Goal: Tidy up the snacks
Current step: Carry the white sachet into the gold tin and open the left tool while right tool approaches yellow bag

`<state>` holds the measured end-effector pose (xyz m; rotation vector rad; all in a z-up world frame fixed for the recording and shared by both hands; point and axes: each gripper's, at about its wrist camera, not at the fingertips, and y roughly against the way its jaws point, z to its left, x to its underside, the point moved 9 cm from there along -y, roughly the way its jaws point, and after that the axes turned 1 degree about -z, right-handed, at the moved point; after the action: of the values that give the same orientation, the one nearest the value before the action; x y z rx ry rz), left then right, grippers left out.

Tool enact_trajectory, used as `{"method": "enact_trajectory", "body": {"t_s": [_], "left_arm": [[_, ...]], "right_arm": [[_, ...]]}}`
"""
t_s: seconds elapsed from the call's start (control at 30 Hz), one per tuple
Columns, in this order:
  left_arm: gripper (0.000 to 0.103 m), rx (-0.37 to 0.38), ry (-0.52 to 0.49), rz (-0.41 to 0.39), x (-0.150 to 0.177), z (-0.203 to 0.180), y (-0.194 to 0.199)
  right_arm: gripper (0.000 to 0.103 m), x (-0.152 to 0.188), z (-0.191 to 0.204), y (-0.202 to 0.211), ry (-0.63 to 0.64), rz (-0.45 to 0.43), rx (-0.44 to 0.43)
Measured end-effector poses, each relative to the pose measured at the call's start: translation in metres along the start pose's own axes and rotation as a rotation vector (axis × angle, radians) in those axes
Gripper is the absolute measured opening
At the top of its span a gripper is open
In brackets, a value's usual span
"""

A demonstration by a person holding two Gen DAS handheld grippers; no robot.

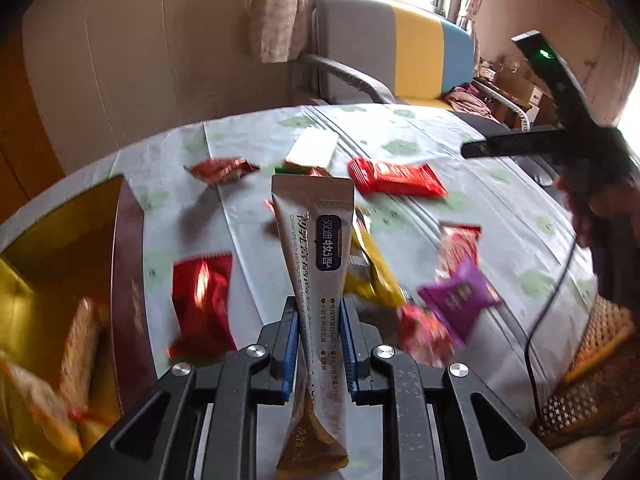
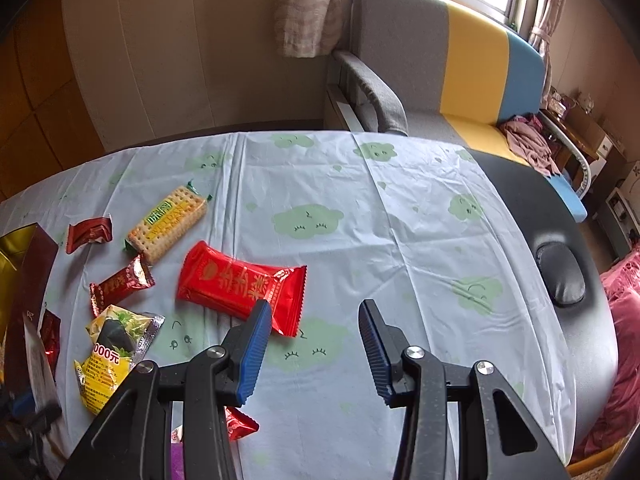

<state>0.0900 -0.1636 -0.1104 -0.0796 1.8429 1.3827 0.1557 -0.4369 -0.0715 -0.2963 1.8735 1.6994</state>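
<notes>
My left gripper [image 1: 319, 312] is shut on a long white stick sachet [image 1: 320, 240] with a dark blue label, held above the table. A gold-lined snack box [image 1: 60, 280] with packets inside is at the left. Loose snacks lie on the cloth: a large red packet [image 1: 394, 178] [image 2: 240, 284], a cracker pack [image 2: 168, 222], a yellow packet [image 2: 114, 352], small dark red packets [image 2: 120, 284], a purple packet [image 1: 460, 296]. My right gripper [image 2: 314, 314] is open and empty, just right of the large red packet; it also shows in the left wrist view [image 1: 560, 128].
The table has a pale blue cloth with green clouds [image 2: 360, 208]. Its bare black edge [image 2: 560, 208] lies at the right. A grey, yellow and blue sofa [image 2: 460, 64] stands behind. A black cable [image 1: 552, 292] hangs at the right.
</notes>
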Motion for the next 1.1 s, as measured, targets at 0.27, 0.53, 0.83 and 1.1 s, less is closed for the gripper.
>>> {"method": "enact_trajectory", "body": {"t_s": [0.27, 0.53, 0.83, 1.1], "left_arm": [[0.024, -0.03, -0.016, 0.05, 0.032, -0.009, -0.012], [0.029, -0.054, -0.012, 0.047, 0.039, -0.008, -0.02], [0.027, -0.048, -0.023, 0.002, 0.04, -0.007, -0.021], [0.025, -0.029, 0.003, -0.011, 0.04, -0.005, -0.02]], "right_arm": [[0.046, 0.004, 0.002, -0.002, -0.005, 0.023, -0.013], [0.046, 0.007, 0.006, -0.006, -0.004, 0.047, -0.034], [0.046, 0.011, 0.007, -0.009, 0.003, 0.068, -0.031], [0.046, 0.02, 0.025, -0.014, 0.0, 0.121, -0.131]]}}
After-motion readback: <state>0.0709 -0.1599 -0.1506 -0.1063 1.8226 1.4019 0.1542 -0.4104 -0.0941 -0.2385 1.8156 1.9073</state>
